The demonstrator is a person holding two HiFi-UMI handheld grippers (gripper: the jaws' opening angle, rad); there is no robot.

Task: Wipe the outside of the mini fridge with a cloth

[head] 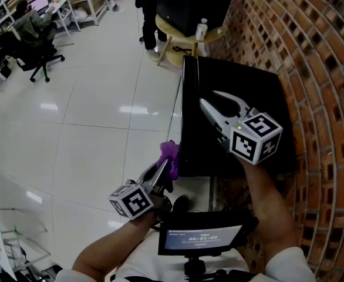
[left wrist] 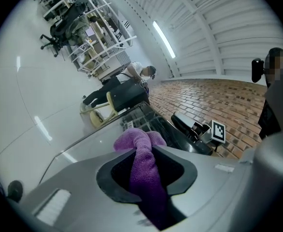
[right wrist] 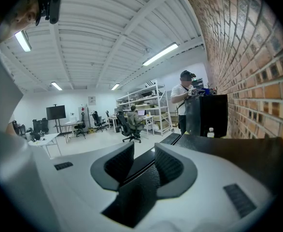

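The black mini fridge (head: 225, 75) stands against the brick wall, its glossy top facing me. My left gripper (head: 165, 168) is shut on a purple cloth (head: 170, 153) at the fridge's near left top edge. In the left gripper view the cloth (left wrist: 141, 151) bulges out between the pads, just in front of the fridge (left wrist: 146, 112). My right gripper (head: 210, 98) hovers over the fridge top, open, with nothing between its fingers. In the right gripper view its jaws (right wrist: 144, 166) point along the left edge of the fridge top (right wrist: 228, 146).
The brick wall (head: 313, 69) runs along the fridge's right side. Behind the fridge stands a low round table (head: 178, 40) with a black box and a bottle (head: 201, 28), and a person (head: 148, 16) beside it. White tiled floor lies to the left, with an office chair (head: 40, 46).
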